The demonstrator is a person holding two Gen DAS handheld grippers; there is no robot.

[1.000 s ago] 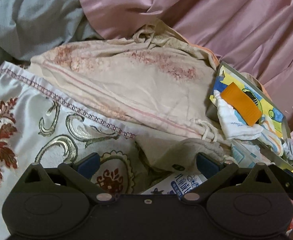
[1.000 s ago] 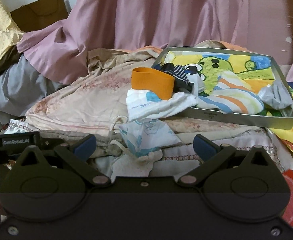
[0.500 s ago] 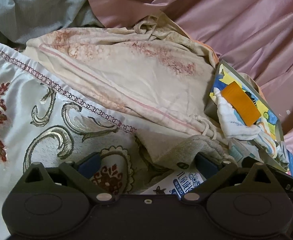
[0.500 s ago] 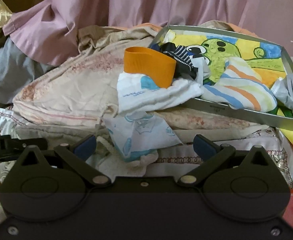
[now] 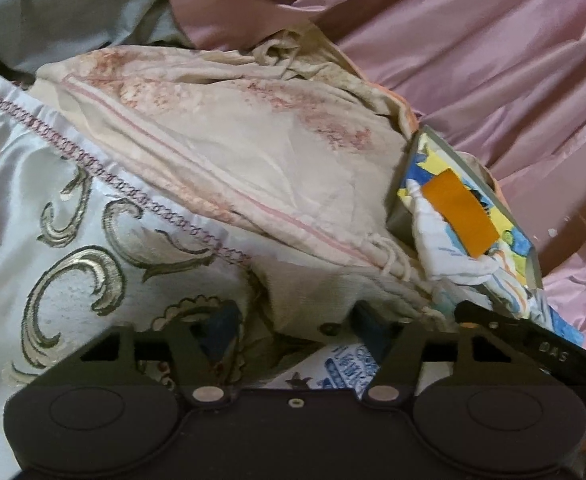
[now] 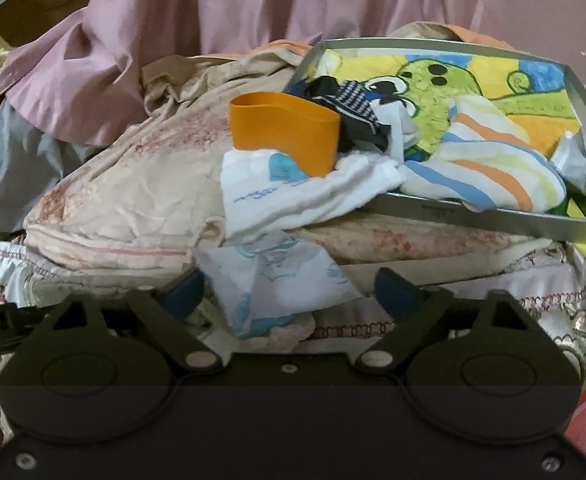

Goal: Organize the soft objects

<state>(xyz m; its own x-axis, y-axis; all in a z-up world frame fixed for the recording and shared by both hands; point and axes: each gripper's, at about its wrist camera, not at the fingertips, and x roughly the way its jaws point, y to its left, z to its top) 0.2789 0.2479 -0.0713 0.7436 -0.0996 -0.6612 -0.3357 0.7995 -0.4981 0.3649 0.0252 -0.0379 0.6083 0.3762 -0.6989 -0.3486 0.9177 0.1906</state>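
Observation:
My left gripper (image 5: 295, 322) is low over an embroidered white satin cloth (image 5: 73, 208). Its jaws are closing, with a fold of beige cloth (image 5: 309, 296) between the blue pads, and I cannot see them press it. My right gripper (image 6: 289, 294) is also closing, around a thin white cloth with blue prints (image 6: 281, 280); there is a gap at the right pad. Behind it a silver tray (image 6: 493, 216) holds an orange band (image 6: 285, 136), a white sock (image 6: 305, 196), a striped cloth (image 6: 485, 168) and a dark checked sock (image 6: 345, 96).
A large beige pillowcase with pink blotches (image 5: 253, 152) lies crumpled behind both grippers. A pink curtain (image 5: 453, 40) hangs at the back and grey fabric (image 5: 53, 0) is bunched at the far left. The tray (image 5: 409, 200) is tilted on the pile.
The left jaws have narrowed sharply around the beige fold. The right gripper has come closer and lower over the printed white cloth, and its jaws have narrowed a little.

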